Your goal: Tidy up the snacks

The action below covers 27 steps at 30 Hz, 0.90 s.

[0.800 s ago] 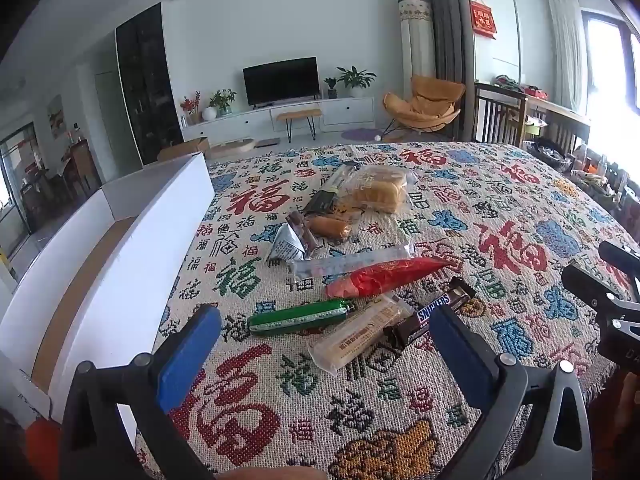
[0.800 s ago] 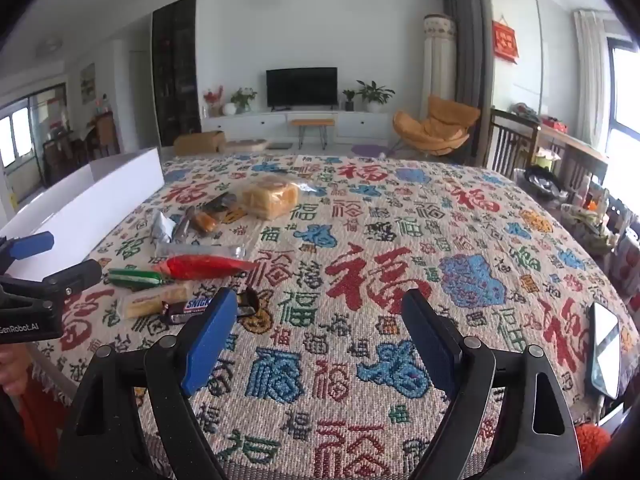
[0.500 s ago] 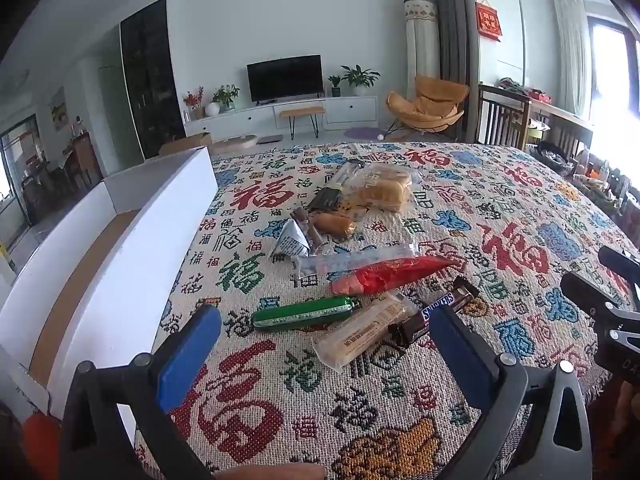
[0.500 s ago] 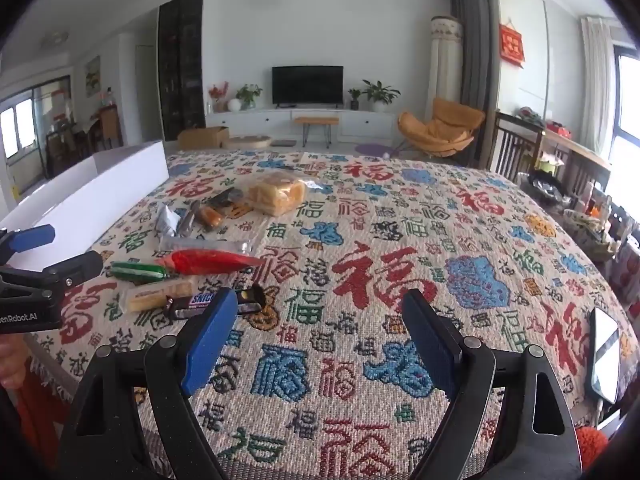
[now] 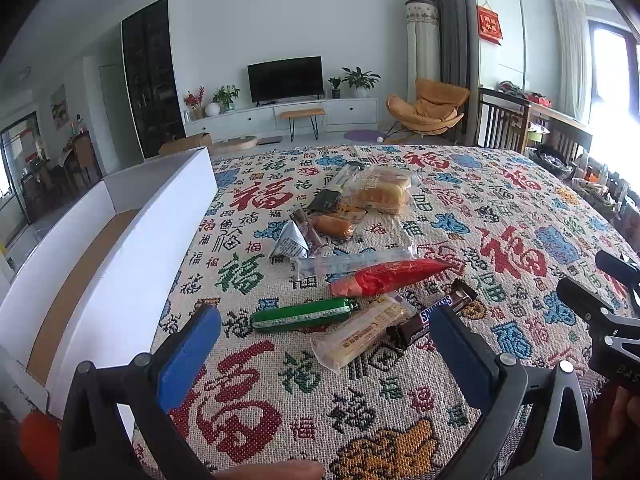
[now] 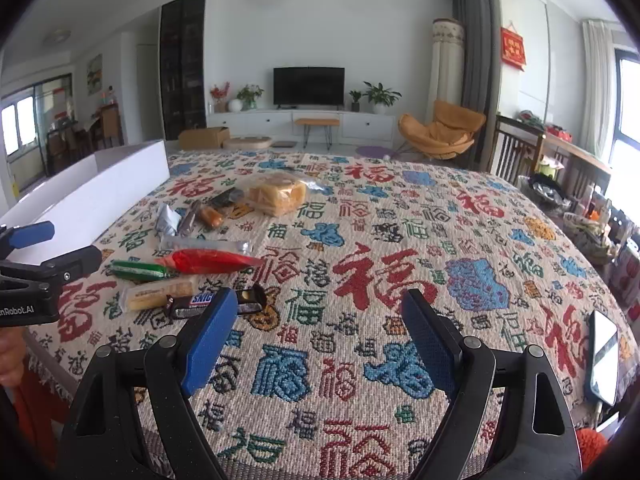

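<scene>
Several snacks lie on the patterned tablecloth (image 5: 500, 216): a green stick (image 5: 304, 314), a pale wafer pack (image 5: 362, 332), a Snickers bar (image 5: 434, 314), a red packet (image 5: 386, 278), a clear long pack (image 5: 352, 260), a silver triangular pack (image 5: 291, 242), a small orange sausage (image 5: 332, 226) and a bag of bread (image 5: 384, 194). My left gripper (image 5: 324, 350) hovers open just in front of the green stick and wafer, empty. My right gripper (image 6: 316, 330) hangs open and empty over bare cloth, with the Snickers bar (image 6: 208, 302) behind its left fingertip.
A long white open box (image 5: 132, 248) with a brown floor runs along the table's left side. A phone (image 6: 602, 354) lies near the right edge. The right gripper's body (image 5: 604, 316) shows at the right of the left wrist view. Chairs stand beyond the table at right.
Both views have shifted slightly; the snacks sit a little nearer to the left gripper. Nothing was taken hold of, and both grippers stay open.
</scene>
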Each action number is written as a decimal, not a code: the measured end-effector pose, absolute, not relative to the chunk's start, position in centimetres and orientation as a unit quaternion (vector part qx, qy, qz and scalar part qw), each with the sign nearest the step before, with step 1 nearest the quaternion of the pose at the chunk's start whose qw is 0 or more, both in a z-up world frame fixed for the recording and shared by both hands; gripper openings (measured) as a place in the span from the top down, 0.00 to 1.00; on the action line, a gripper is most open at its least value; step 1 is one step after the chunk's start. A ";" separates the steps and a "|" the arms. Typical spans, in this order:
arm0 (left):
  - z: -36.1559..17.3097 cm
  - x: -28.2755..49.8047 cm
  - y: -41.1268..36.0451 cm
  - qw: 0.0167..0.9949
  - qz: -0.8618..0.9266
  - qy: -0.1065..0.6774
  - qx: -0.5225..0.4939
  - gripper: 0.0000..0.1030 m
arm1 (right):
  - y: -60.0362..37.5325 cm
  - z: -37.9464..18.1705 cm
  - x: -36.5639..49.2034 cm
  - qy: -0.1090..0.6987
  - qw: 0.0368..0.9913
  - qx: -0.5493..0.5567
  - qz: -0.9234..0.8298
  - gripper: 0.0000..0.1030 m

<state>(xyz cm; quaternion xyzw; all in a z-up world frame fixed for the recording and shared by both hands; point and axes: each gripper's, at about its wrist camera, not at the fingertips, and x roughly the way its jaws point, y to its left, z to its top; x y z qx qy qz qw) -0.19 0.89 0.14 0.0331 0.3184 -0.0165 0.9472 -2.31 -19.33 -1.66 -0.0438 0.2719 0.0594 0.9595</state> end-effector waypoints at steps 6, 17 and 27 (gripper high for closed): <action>0.1 -0.3 0.8 0.948 -0.016 0.317 0.033 0.00 | -19.3 -1.7 -2.3 0.274 0.959 -0.045 0.060 0.16; 0.1 -0.4 0.9 0.948 -0.017 0.315 0.032 0.00 | -18.7 -1.9 -2.3 0.275 0.958 -0.052 0.064 0.16; 0.1 -0.4 1.0 0.948 -0.016 0.317 0.031 0.00 | -18.7 -2.0 -2.2 0.276 0.958 -0.052 0.064 0.16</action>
